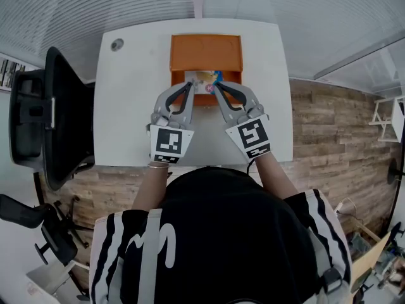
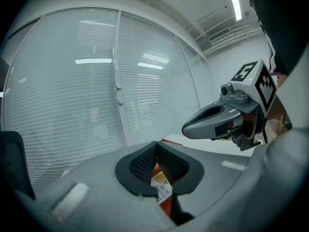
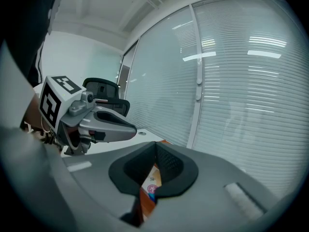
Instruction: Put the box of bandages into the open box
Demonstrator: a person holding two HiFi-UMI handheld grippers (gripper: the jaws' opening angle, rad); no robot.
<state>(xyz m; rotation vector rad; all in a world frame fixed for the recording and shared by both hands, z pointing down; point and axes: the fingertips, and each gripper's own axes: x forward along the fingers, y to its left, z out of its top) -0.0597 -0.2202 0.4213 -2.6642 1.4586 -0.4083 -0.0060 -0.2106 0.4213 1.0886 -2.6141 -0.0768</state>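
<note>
Both tools are over the white tabletop (image 1: 133,106).

Left hand-held gripper (image 1: 188,84): jaws closed tip to tip, nothing between the pads.

Right hand-held gripper (image 1: 216,86): the same, closed and empty.

I see the box of bandages (image 1: 205,80) between the two tips and just below them. It lies inside the open box (image 1: 205,52), at its near end. The open box is orange and sits on the tabletop ahead of both tools, towards the far edge.

- Round grommet (image 1: 117,44) in the tabletop, ahead and left of the left tool.
- Black office chair (image 1: 57,116) further left, off the tabletop.
- Wood-plank floor (image 1: 329,125) to the right of the right tool.
- Slatted blinds (image 1: 95,5) behind glass, beyond the tabletop.
</note>
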